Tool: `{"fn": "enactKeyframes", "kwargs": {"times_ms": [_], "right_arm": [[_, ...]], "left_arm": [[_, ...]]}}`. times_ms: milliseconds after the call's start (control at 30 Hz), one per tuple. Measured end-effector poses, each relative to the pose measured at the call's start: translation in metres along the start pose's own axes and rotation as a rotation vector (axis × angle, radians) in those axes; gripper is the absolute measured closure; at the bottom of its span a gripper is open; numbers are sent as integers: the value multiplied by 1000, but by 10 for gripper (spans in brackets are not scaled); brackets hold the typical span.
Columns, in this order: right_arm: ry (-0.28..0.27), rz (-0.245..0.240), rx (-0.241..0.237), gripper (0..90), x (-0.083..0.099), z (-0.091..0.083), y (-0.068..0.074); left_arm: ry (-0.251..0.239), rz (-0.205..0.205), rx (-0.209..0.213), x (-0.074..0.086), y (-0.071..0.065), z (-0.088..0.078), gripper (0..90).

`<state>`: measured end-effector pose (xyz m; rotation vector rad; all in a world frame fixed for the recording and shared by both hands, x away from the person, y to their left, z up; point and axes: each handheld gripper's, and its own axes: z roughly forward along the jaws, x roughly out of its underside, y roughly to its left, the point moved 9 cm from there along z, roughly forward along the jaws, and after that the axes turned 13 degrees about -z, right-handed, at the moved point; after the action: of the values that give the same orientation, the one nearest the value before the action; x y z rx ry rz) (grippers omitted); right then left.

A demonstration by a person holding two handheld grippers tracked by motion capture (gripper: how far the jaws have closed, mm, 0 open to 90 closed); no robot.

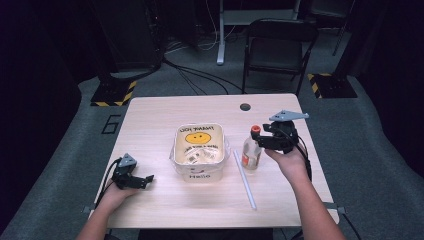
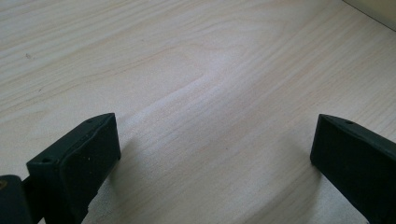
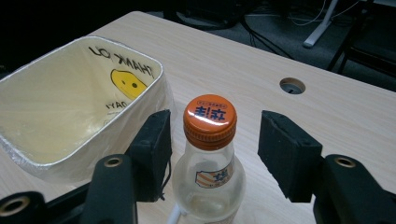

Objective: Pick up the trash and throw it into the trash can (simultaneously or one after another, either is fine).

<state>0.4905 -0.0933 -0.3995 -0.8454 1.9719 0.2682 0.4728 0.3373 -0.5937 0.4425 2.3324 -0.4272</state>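
Dark floor, trailing cables and a folding chair (image 1: 280, 47) lie beyond a pale wooden tabletop (image 1: 150, 120), where a square tub (image 1: 198, 150) lined with a smiley-face bag sits in the middle. Just to its right stands a small clear bottle (image 1: 251, 151) with an orange cap (image 3: 209, 116), upright, and a white straw (image 1: 244, 179) lies on the wood beside it. The right hand-held gripper (image 1: 265, 137) is set around the bottle's neck: in the right gripper view its jaws stand wide on either side of the cap, with a gap on each side, so nothing is gripped yet. The left hand-held gripper (image 1: 142, 181) rests near the left edge of the tabletop, well apart from the tub, its jaws spread wide over bare wood. The step in hand looks like taking hold of the bottle. To do it well, the cap should stay centred between the pads, and they should probably close on the neck or shoulder below it rather than on the smooth cap. Closing evenly should avoid tipping the bottle against the tub.
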Motion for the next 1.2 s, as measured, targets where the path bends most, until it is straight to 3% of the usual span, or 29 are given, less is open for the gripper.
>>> {"fn": "enactKeyframes", "kwargs": {"times_ms": [700,1200], "right_arm": [[115,-20,-53,598,-2,14,1],[120,-41,-62,620,-6,13,-2]], "left_arm": [[0,5,3,0,0,0,14],[0,5,4,0,0,0,15]]}}
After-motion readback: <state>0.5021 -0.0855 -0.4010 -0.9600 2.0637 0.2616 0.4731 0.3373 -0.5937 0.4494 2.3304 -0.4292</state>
